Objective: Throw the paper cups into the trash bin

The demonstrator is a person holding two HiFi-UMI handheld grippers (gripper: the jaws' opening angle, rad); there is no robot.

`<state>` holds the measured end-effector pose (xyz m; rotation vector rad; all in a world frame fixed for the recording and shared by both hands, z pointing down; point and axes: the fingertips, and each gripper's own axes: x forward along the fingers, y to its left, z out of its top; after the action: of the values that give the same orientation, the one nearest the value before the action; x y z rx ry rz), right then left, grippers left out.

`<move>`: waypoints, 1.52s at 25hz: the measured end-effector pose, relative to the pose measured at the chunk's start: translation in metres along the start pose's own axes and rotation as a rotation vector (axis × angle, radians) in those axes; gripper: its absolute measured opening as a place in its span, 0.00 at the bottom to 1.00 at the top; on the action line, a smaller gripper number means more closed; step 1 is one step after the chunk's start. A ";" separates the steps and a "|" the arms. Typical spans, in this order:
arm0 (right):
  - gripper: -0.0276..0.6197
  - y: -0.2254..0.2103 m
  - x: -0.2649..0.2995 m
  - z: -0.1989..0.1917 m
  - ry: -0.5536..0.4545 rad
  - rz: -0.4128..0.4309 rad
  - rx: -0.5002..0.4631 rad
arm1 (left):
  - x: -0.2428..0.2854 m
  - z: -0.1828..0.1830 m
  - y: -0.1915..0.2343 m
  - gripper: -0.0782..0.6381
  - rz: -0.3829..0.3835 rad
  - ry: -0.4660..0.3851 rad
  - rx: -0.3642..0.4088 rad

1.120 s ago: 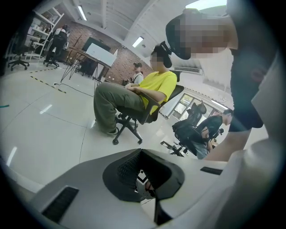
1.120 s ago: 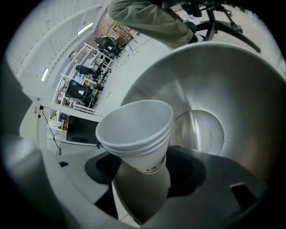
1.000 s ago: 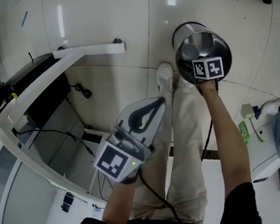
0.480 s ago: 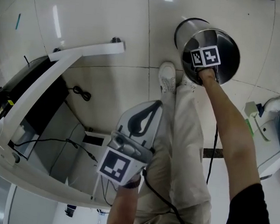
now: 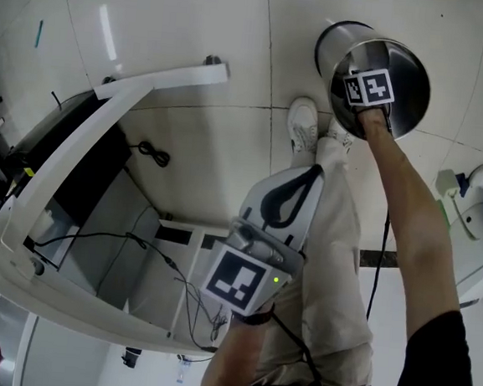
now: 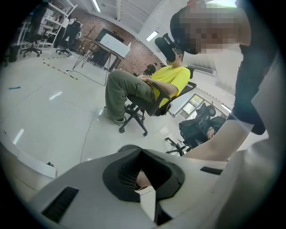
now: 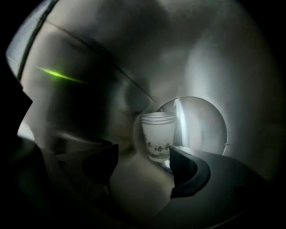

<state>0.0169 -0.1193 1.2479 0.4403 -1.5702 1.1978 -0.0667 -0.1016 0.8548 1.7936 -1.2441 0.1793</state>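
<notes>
- Steel trash bin [image 5: 407, 76] stands at the upper right of the head view on the tiled floor, and the right gripper [image 7: 143, 156] reaches down into its mouth.
- White paper cup [image 7: 157, 134], perhaps a small stack judging by its several rims, sits at the centre of the right gripper view. It is inside the bin, between the two jaws and a little beyond them.
- The right gripper's jaws are opening. The jaw at frame left stands clear of the cup and the one at frame right lies just beside its base. Neither appears to press, so I judge the cup released.
- Step in hand: the drop into the bin, right at the letting-go.
- The left gripper [image 5: 305, 181], in the lower centre of the head view, has its jaws together and carries nothing.
- Next move, as I judge it: draw the right gripper straight up out of the bin without knocking the rim, then fetch any cup that remains. No other cup shows in these views.
</notes>
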 end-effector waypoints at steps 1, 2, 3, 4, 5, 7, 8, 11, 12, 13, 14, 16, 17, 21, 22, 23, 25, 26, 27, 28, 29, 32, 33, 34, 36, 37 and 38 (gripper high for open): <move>0.61 0.005 -0.006 -0.001 -0.010 0.009 -0.001 | 0.000 -0.003 0.002 0.11 0.009 0.015 -0.007; 0.61 0.010 -0.013 -0.001 -0.023 0.017 -0.007 | 0.001 -0.004 0.004 0.11 0.013 0.027 -0.013; 0.61 0.015 -0.021 0.001 -0.042 0.018 -0.020 | 0.004 -0.003 0.005 0.11 0.015 0.032 -0.013; 0.61 0.018 -0.030 0.005 -0.066 0.015 -0.037 | 0.009 -0.002 0.007 0.11 0.016 0.029 -0.006; 0.60 0.022 -0.038 0.010 -0.095 0.013 -0.052 | 0.016 -0.001 0.009 0.11 0.012 0.021 0.005; 0.56 0.031 -0.052 0.018 -0.145 0.017 -0.069 | 0.033 -0.004 0.009 0.11 -0.020 0.019 0.018; 0.56 0.035 -0.057 0.020 -0.160 0.018 -0.073 | 0.045 -0.010 0.008 0.11 -0.038 0.035 0.020; 0.56 0.041 -0.071 0.020 -0.191 0.027 -0.077 | 0.084 -0.035 0.018 0.11 -0.034 0.108 0.029; 0.56 0.043 -0.075 0.021 -0.210 0.038 -0.080 | 0.096 -0.043 0.024 0.11 -0.021 0.135 0.027; 0.56 0.046 -0.080 0.022 -0.234 0.054 -0.086 | 0.105 -0.050 0.029 0.11 -0.009 0.158 0.022; 0.55 0.051 -0.083 0.023 -0.259 0.070 -0.097 | 0.113 -0.055 0.034 0.11 0.006 0.176 0.016; 0.51 0.056 -0.093 0.024 -0.305 0.070 -0.129 | 0.123 -0.063 0.044 0.11 0.058 0.202 -0.001; 0.46 0.058 -0.100 0.023 -0.330 0.060 -0.141 | 0.124 -0.067 0.049 0.11 0.090 0.214 -0.008; 0.46 0.078 -0.137 0.023 -0.468 0.064 -0.159 | 0.113 -0.066 0.053 0.11 0.155 0.220 -0.001; 0.46 0.085 -0.147 0.023 -0.496 0.071 -0.168 | 0.109 -0.064 0.051 0.11 0.152 0.217 0.001; 0.46 0.092 -0.157 0.021 -0.518 0.075 -0.175 | 0.104 -0.063 0.047 0.11 0.145 0.215 0.001; 0.46 0.105 -0.178 0.015 -0.549 0.082 -0.180 | 0.093 -0.058 0.037 0.11 0.137 0.211 0.005; 0.43 0.112 -0.189 0.012 -0.565 0.087 -0.177 | 0.086 -0.055 0.032 0.11 0.137 0.207 0.006; 0.43 0.118 -0.202 0.011 -0.585 0.094 -0.172 | 0.080 -0.050 0.026 0.11 0.137 0.201 0.006; 0.42 0.124 -0.215 0.010 -0.607 0.102 -0.162 | 0.073 -0.045 0.020 0.11 0.135 0.197 0.008; 0.41 0.130 -0.228 0.009 -0.628 0.112 -0.150 | 0.066 -0.039 0.012 0.11 0.131 0.198 0.012; 0.41 0.150 -0.275 -0.003 -0.660 0.125 -0.116 | 0.035 -0.015 -0.020 0.11 0.120 0.208 0.023; 0.41 0.159 -0.294 -0.009 -0.665 0.129 -0.111 | 0.020 -0.004 -0.033 0.11 0.121 0.201 0.024; 0.39 0.171 -0.315 -0.016 -0.672 0.138 -0.106 | 0.002 0.008 -0.046 0.11 0.126 0.188 0.023; 0.35 0.199 -0.362 -0.024 -0.716 0.161 -0.093 | -0.033 0.035 -0.071 0.11 0.132 0.146 0.029; 0.36 0.211 -0.387 -0.021 -0.754 0.168 -0.090 | -0.046 0.052 -0.081 0.11 0.126 0.118 0.041; 0.35 0.223 -0.412 -0.016 -0.795 0.170 -0.094 | -0.057 0.071 -0.091 0.11 0.115 0.085 0.058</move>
<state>0.0040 -0.1297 0.7789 0.7958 -2.3681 1.1269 -0.0468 -0.1097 0.7275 1.7463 -1.2927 0.3569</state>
